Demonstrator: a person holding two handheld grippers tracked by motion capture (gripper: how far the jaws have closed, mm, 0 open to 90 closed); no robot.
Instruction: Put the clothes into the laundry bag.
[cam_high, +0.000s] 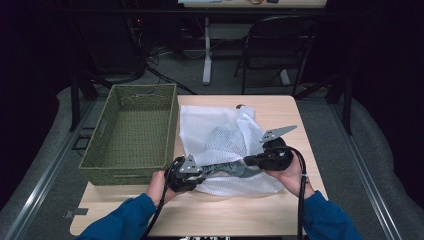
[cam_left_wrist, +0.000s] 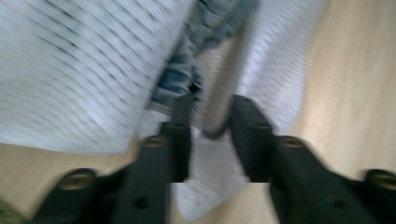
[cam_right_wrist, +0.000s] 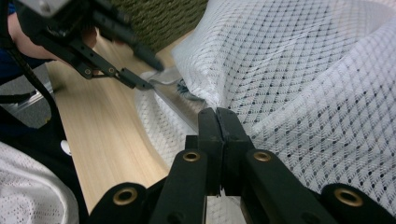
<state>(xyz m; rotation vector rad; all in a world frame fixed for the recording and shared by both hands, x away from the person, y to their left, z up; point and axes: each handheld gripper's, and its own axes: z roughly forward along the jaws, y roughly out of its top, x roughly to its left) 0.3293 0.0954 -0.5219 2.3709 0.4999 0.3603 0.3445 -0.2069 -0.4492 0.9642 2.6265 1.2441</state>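
1. The white mesh bag (cam_high: 220, 145) lies on the table (cam_high: 280, 210), just beside the green woven basket (cam_high: 131, 131), with its near edge lifted between the 2 grippers.
2. The right gripper (cam_right_wrist: 218, 112) has its jaws clenched on the edge of the mesh bag. The fabric is thin and open, so it could slip out of this pinch if the hand pulls too hard.
3. The left gripper (cam_left_wrist: 208, 109) has its jaws parted, with a grey strip of the bag's opening and some blue-grey cloth (cam_left_wrist: 187, 70) between them. The pads do not seem to press on it, but this view is blurred.
4. If the left jaws close on the mesh together with the cloth, both could be caught at once, and the opening would not spread.
5. If the 2 hands pull in different directions, the mesh could tear or the grey strip could twist.
6. The bag is very near the basket, so a wide movement could drag the fabric against the basket wall or push the basket toward the table's edge.
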